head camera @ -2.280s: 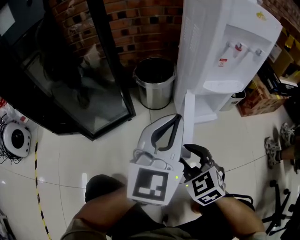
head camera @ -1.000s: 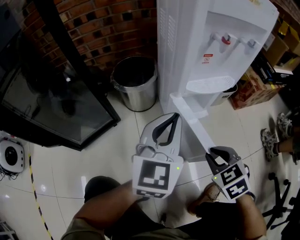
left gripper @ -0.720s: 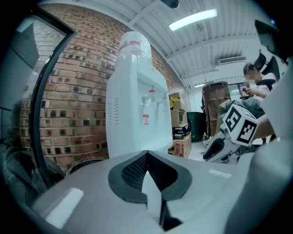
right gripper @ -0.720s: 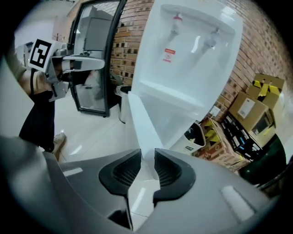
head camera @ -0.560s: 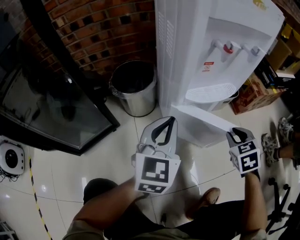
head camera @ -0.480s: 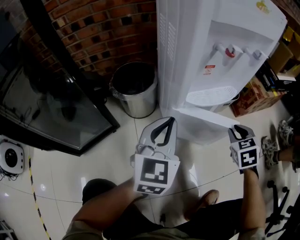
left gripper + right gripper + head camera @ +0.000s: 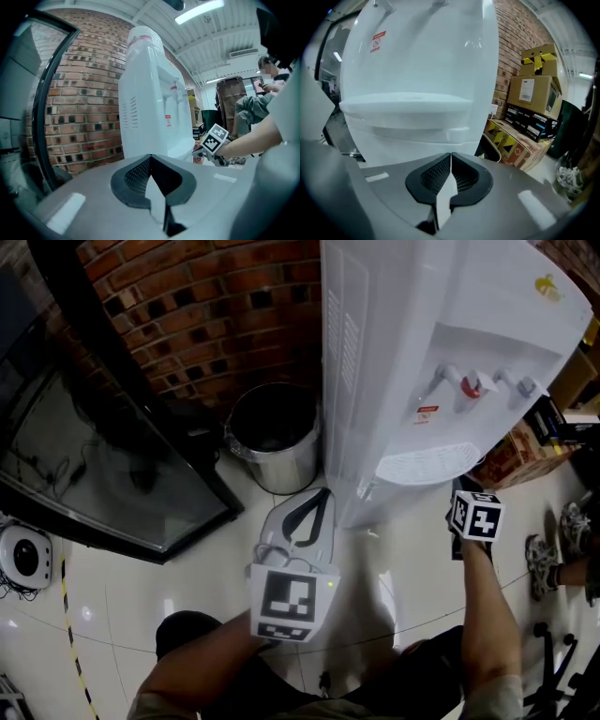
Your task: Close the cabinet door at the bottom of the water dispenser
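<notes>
White dispenser (image 7: 403, 352), right gripper (image 7: 466, 495) outstretched, perhaps touching it, jaws closing empty, left gripper (image 7: 318, 498) clenched

- It looked like an office back room, part break corner and part storage.
- A white water dispenser (image 7: 441, 362) stood just ahead of the left claw (image 7: 319, 498), backed by a bare brick wall (image 7: 216, 315), with a steel bin (image 7: 274, 432) just beyond the claw's tip.
- Stacked cardboard boxes (image 7: 536, 89) sat well to the claw's right, past the dispenser.
- To the claw's left stood a dark glass-fronted cabinet (image 7: 103, 456); farther left a round robot vacuum (image 7: 25, 554) lay on the pale tiled floor (image 7: 187, 568), beside striped floor tape (image 7: 73, 615).
- Overhead ran strip lights (image 7: 199, 10) — and a seated person (image 7: 248, 108) was farther back on the right.
</notes>
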Available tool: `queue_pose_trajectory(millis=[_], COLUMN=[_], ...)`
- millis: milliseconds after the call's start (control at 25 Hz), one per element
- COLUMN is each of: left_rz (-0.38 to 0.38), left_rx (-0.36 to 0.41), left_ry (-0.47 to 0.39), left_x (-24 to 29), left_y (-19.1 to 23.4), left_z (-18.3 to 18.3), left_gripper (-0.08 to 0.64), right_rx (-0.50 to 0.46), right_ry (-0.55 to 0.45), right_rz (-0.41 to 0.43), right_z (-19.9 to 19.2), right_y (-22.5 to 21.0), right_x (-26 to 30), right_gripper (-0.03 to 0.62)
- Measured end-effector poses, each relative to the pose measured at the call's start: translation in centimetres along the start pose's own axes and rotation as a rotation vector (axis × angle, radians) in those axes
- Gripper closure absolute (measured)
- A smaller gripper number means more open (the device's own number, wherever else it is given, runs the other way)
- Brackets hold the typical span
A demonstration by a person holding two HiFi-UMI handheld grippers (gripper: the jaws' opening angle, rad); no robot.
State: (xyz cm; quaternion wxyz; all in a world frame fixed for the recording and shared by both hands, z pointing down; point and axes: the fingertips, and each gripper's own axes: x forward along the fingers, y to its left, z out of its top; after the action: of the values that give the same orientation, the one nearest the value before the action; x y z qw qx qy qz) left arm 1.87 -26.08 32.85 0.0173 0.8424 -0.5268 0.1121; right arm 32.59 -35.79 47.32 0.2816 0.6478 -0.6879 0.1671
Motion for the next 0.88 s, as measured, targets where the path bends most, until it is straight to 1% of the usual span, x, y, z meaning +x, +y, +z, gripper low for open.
queue_pose_trajectory(millis=[200,280,360,480,600,760,880], left_rz=[-0.035,-0.053,-0.065,-0.072,-0.092,-0.111,-0.118], left_rx=[-0.032,-0.044,-0.058,-0.078,-0.067,-0.034,-0.025], left_ry=[-0.017,-0.032,-0.05,-0.083,-0.104,-0.096,-0.127], left_x=[-0.5,-0.9,-1.6,-3.1,-4.6,-7.0,-9.9], left_y=[-0.6,-1.2,-1.6,-2.2,-3.6,-5.5,-6.2], left_z=[0.7,1.1,1.7,2.9,3.1,1.8,2.6], left_gripper=[0.56,0.56,0.56,0.56,0.56,0.56,0.56], right_rx=[-0.01,-0.022,-0.043,-0.078,-0.084,-0.023,0.024], right_ry=[-0.013,-0.021,-0.055,-0.144,-0.258,-0.394,-0.457], right_rz=[0.001,-0.006,0.002,0.038,0.067,0.101,0.124], right_z=[0.0,0.0,0.7,2.5,4.5,6.3,6.6], right_y=[0.0,0.0,0.9,3.3,5.2,7.4,8.8], right_x=[-0.7,-2.1,-4.1,-8.4,-14.4,-22.5,-27.4], right_gripper=[0.577,0.577,0.577,0.577,0.577,0.578,0.578])
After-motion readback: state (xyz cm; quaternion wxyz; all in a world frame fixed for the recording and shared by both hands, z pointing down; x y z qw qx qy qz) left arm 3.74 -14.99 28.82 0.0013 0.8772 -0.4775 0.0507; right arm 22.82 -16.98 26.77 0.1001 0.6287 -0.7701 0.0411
